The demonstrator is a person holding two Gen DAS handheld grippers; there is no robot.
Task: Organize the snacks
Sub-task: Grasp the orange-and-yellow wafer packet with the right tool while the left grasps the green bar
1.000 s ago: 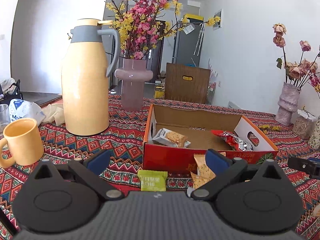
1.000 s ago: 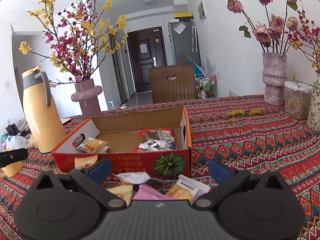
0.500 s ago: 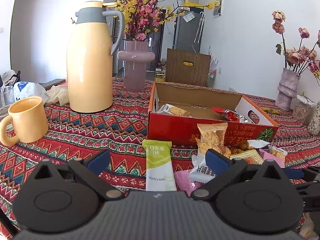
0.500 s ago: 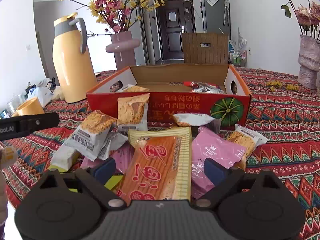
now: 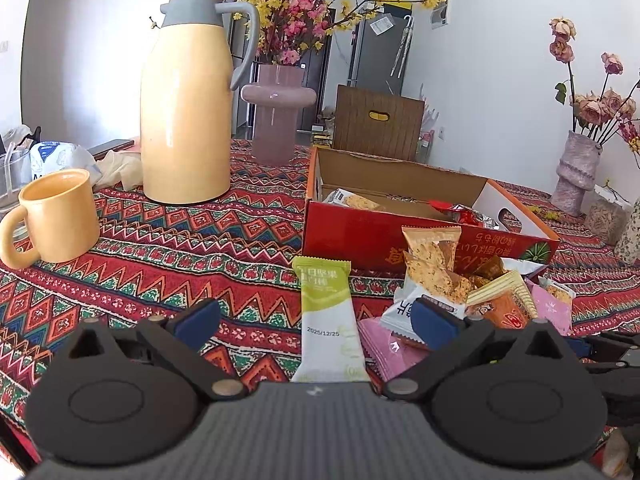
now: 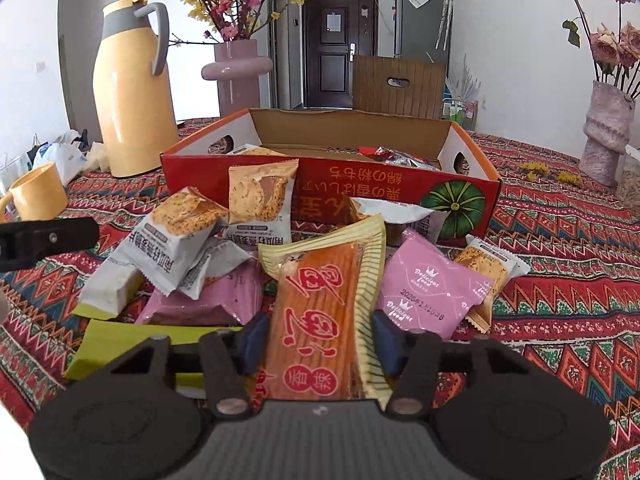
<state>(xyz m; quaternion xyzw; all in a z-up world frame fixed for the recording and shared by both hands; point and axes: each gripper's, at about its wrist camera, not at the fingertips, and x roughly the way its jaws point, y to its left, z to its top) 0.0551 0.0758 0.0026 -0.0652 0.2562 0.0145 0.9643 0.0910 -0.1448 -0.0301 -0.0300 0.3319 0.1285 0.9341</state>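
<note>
A pile of snack packets point(image 6: 192, 236) lies on the patterned cloth in front of an open red cardboard box point(image 6: 360, 196) that holds a few packets. My right gripper point(image 6: 320, 336) is closing its jaws on a long orange packet with a yellow striped edge point(image 6: 316, 304), and both pads touch its sides. My left gripper point(image 5: 316, 320) is open low over the cloth. A green and white packet point(image 5: 326, 320) lies flat between its fingers, untouched. The same box point(image 5: 360, 236) stands beyond it, with the pile point(image 5: 432, 276) to the right.
A tall yellow thermos jug point(image 5: 184, 120) and a yellow mug point(image 5: 60, 216) stand left of the box. A pink vase of blossoms point(image 5: 276, 120) is behind, a vase of dried roses point(image 6: 608, 132) far right. Pink packets point(image 6: 428, 292) lie beside the orange one.
My right gripper dropped toward the pile and its jaws came in from wide open onto the orange packet. My left gripper sank a little; the green packet now lies between its fingers.
</note>
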